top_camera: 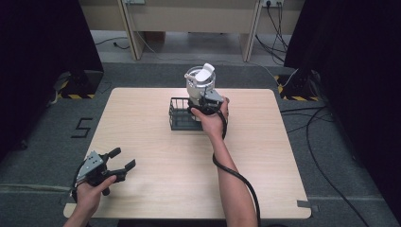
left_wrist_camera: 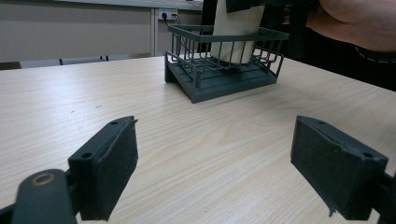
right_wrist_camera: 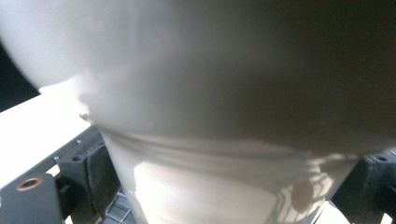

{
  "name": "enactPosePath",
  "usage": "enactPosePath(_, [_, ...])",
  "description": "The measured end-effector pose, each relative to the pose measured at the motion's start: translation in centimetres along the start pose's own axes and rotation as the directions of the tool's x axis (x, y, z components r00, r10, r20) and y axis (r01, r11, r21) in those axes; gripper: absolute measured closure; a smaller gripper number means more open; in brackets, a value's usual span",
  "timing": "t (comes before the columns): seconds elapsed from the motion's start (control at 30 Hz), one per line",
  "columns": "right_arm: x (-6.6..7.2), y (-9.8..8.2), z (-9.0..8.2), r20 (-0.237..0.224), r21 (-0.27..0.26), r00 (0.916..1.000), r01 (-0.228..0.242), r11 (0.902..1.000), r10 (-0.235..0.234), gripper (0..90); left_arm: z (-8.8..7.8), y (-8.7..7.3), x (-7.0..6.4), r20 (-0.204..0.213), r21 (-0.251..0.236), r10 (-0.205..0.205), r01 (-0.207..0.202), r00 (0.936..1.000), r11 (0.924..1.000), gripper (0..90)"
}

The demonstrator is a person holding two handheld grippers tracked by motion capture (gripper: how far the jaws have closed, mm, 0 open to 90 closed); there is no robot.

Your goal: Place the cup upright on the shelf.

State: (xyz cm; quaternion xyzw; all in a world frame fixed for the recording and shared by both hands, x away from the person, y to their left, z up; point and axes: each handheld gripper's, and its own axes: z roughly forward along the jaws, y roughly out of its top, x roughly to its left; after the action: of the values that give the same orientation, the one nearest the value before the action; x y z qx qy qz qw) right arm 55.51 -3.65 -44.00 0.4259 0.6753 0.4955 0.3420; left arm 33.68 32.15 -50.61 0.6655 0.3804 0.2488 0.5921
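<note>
A white container with a flip lid stands upright in a dark wire basket at the far middle of the table. My right gripper grips its near side from above the basket. In the right gripper view the container sits between both pads, and the right gripper is shut on it. My left gripper rests near the front left corner, open and holding nothing. In the left gripper view, the left gripper points across bare wood toward the basket and the container.
The wooden table is bare between the two grippers. A cable trails from the right gripper along the forearm. Dark curtains and floor cables lie beyond the table's edges.
</note>
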Motion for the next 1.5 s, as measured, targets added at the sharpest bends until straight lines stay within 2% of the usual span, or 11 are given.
enactPosePath(0.03, [0.2,-0.1,0.0,-0.002,0.007,0.9997,-0.022,0.9997,0.022,11.3,0.0,0.0,0.0,0.0,0.0,0.0,0.0,1.0,1.0,14.3])
enactPosePath(0.1, [0.1,-0.2,0.1,-0.002,0.01,1.0,-0.008,0.9999,0.008,11.4,0.0,0.0,0.0,0.0,-0.001,0.0,0.0,1.0,1.0,14.3])
enactPosePath(0.17, [0.2,-0.2,0.1,0.0,0.009,0.9999,-0.017,0.9998,0.017,11.3,0.0,0.0,0.0,0.0,-0.001,0.0,0.0,1.0,1.0,14.3])
enactPosePath(0.2, [0.1,-0.2,0.1,0.0,0.009,1.0,0.001,1.0,-0.001,11.3,0.0,0.0,0.0,0.0,-0.001,0.0,0.0,1.0,1.0,14.3])
enactPosePath(1.03, [0.2,-1.3,0.2,-0.016,-0.032,0.9986,-0.051,0.9982,0.05,8.4,0.1,0.0,-0.1,0.003,0.002,0.007,-0.007,1.0,1.0,14.3])
enactPosePath(1.5, [0.4,-1.5,-1.1,-0.003,-0.039,0.9986,-0.053,0.9978,0.053,8.1,0.1,0.0,-0.1,-0.001,0.003,0.008,-0.008,1.0,1.0,14.3])
